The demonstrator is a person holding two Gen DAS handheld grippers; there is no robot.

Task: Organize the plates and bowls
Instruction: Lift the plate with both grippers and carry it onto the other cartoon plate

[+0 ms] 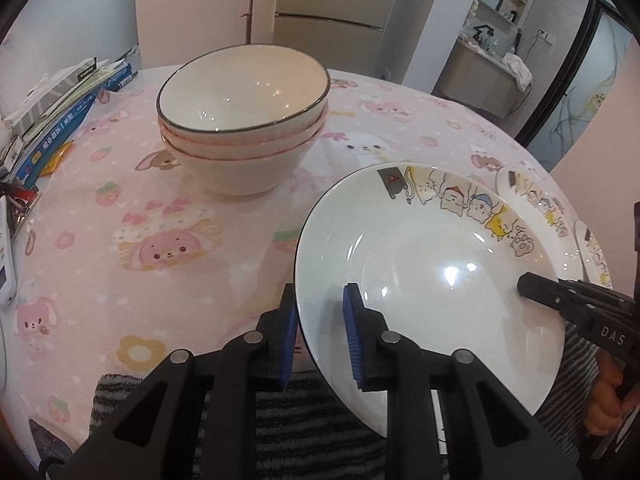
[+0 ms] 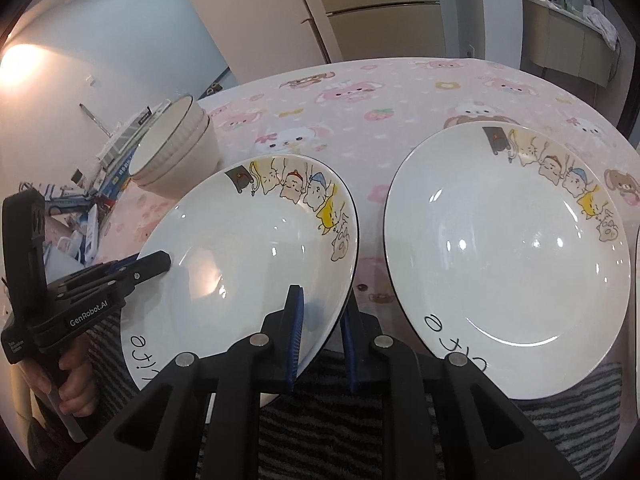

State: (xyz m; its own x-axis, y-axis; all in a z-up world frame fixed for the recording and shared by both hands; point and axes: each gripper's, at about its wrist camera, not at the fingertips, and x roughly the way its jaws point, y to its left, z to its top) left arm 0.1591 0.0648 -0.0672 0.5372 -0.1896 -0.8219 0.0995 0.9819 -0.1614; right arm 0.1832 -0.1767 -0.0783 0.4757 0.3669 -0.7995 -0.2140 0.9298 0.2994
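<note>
While both claws clamp the rim of one cartoon plate, left claw and right claw hold it tilted above the table, beside a second plate; stacked bowls sit behind.

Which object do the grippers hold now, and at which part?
Both the left gripper and right gripper hold one cat plate by opposite rims.

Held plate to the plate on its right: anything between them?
Nothing visible. The held plate is gripped at opposite rims by the left gripper and right gripper. Only bare tablecloth separates it from the second plate. The bowl stack sits off to the left.
</note>
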